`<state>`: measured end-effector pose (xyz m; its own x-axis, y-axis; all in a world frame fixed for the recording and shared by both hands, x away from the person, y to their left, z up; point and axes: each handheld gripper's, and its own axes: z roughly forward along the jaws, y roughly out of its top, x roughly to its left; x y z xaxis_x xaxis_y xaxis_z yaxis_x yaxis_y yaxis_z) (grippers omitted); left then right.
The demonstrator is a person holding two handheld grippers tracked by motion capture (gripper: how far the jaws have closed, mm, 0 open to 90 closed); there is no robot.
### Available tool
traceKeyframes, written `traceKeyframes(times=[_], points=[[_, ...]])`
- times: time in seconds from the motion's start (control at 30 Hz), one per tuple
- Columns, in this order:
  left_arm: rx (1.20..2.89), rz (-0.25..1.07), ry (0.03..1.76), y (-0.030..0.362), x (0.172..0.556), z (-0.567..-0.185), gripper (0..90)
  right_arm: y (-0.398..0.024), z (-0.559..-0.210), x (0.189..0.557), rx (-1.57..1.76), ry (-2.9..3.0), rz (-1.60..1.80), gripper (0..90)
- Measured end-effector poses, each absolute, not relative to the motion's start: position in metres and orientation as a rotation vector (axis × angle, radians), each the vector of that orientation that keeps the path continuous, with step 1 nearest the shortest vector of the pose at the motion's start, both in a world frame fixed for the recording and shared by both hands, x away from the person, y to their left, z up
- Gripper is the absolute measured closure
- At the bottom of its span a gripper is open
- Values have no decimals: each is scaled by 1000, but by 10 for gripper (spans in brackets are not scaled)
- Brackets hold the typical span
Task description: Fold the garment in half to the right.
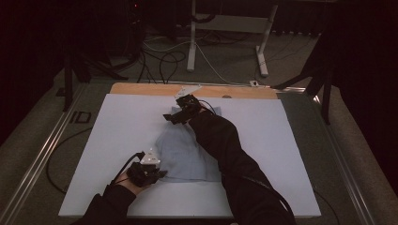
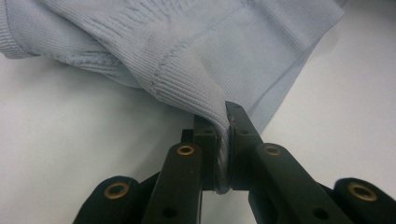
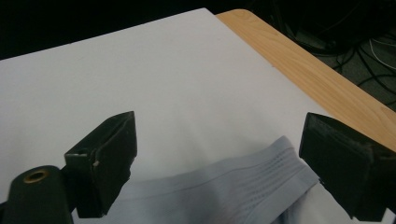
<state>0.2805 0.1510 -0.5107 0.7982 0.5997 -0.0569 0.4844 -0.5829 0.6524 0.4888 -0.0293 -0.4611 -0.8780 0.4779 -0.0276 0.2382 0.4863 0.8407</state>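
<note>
A light blue ribbed garment (image 1: 185, 157) lies crumpled in the middle of the white board (image 1: 117, 131). My left gripper (image 1: 160, 174) sits at the garment's near left corner, held by a hand in a dark sleeve. In the left gripper view its jaws are shut on a pinched fold of the garment (image 2: 210, 51), with my left gripper (image 2: 223, 119) pressing the cloth between its pads. My right gripper (image 1: 171, 117) reaches over the garment's far edge. In the right gripper view my right gripper (image 3: 222, 140) stands wide open, with the garment's banded hem (image 3: 243, 186) just below its jaws and untouched.
The board rests on a wooden table whose far strip (image 1: 141, 89) shows bare; that wooden edge (image 3: 303, 70) runs past the right jaw. Metal rails (image 1: 42, 150) flank the table. Beyond it stand a white table frame (image 1: 192, 42) and floor cables (image 1: 164, 61).
</note>
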Motion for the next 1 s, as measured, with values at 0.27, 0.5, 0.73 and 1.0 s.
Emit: traceKeyframes(times=[0.27,0.5,0.73,1.0], points=[[2281,204,787,153,282,-511,861,-23,-467,510,713,2476,1312,113],[2277,226,785,154,281,-512,861,-16,-477,526,834,2485,1249,113],[2278,218,792,154,281,-512,861,-6,-480,534,914,2456,1201,163],[2274,218,790,153,280,-511,862,6,-490,538,1009,2445,1048,259]])
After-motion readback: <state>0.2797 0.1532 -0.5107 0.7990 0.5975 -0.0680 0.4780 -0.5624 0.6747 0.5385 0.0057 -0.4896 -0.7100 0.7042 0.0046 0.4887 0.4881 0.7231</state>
